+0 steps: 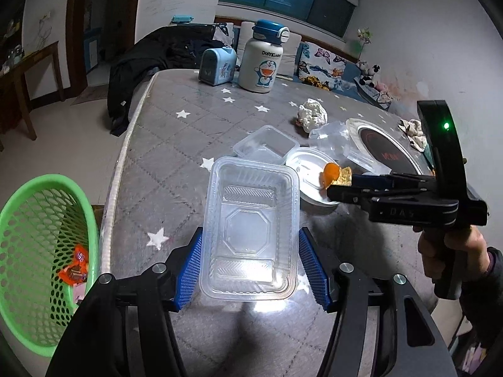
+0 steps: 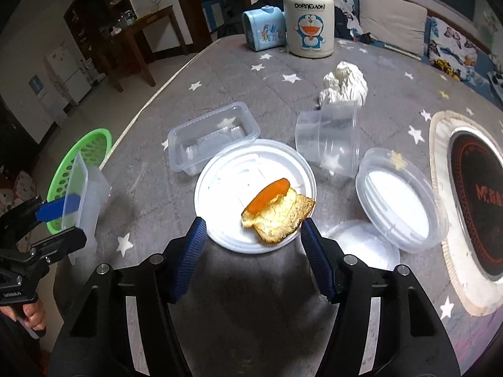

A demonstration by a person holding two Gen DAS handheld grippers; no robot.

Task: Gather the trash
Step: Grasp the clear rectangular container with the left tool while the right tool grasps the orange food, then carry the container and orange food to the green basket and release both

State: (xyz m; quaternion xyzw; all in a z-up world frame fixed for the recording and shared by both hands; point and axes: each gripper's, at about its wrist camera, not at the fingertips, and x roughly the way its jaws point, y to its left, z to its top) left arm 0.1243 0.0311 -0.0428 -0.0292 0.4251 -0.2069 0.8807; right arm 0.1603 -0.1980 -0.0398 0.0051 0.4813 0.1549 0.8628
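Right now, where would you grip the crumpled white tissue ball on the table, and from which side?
Take the crumpled tissue ball across its bulging middle, coming from above. It is a soft, irregular lump resting on the table, so it should compress between the fingers. The toppled clear cup crowds its near side.

The left gripper [image 1: 250,267] clamps a clear rectangular container [image 1: 250,232]. A green basket [image 1: 41,251] sits at left. The right gripper [image 1: 338,187] pinches food scraps [image 1: 334,176] at right.

Clear rectangular tray [image 1: 251,229] held upright in mid-air; orange peel scrap [image 2: 276,216] over a white lid [image 2: 226,185].
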